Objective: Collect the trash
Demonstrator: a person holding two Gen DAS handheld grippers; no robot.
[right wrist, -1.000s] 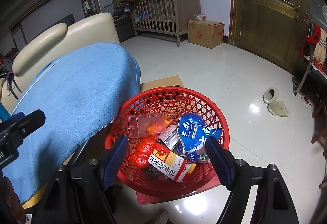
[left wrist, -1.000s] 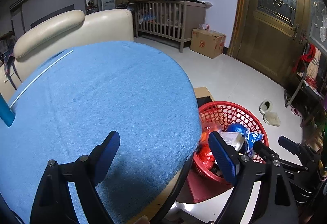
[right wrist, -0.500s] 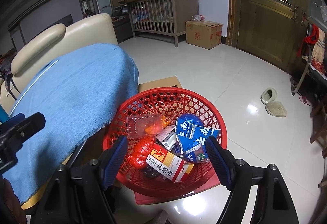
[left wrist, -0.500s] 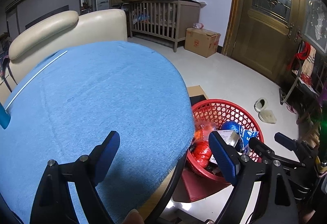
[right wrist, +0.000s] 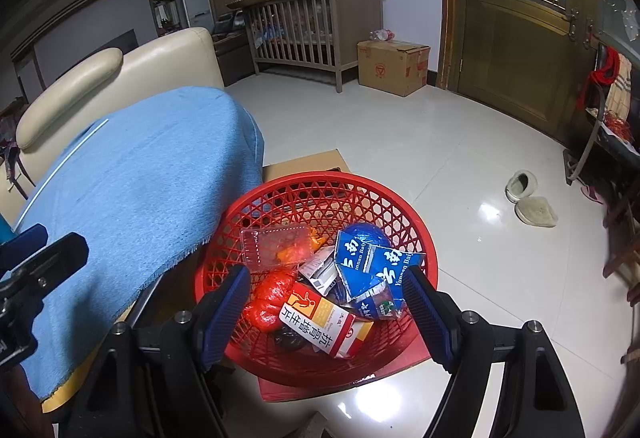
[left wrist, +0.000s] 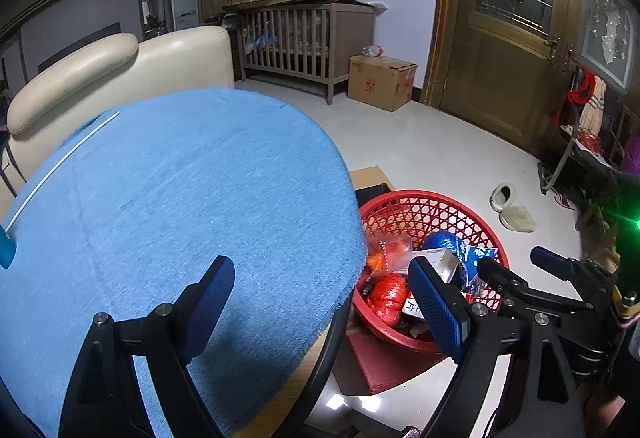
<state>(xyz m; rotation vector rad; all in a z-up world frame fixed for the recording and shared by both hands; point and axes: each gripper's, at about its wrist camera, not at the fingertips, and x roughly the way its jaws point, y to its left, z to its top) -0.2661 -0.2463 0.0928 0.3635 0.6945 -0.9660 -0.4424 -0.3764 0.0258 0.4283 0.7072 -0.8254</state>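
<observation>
I am drifting my left gripper (left wrist: pixel 324 302), empty and spread wide, a little sideways over the bare blue cloth (left wrist: pixel 168 198). My right gripper (right wrist: pixel 326 304) is hanging unclenched over the basket (right wrist: pixel 400 206), where the trash (right wrist: pixel 316 294) is lying, so collecting looks finished.

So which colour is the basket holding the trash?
Red basket, clearest in the right wrist view.

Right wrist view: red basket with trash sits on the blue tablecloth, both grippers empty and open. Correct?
Not quite. The red basket sits on the floor beside the table, below the edge of the blue tablecloth, as the right wrist view shows. The left gripper and right gripper are empty and open.
</observation>
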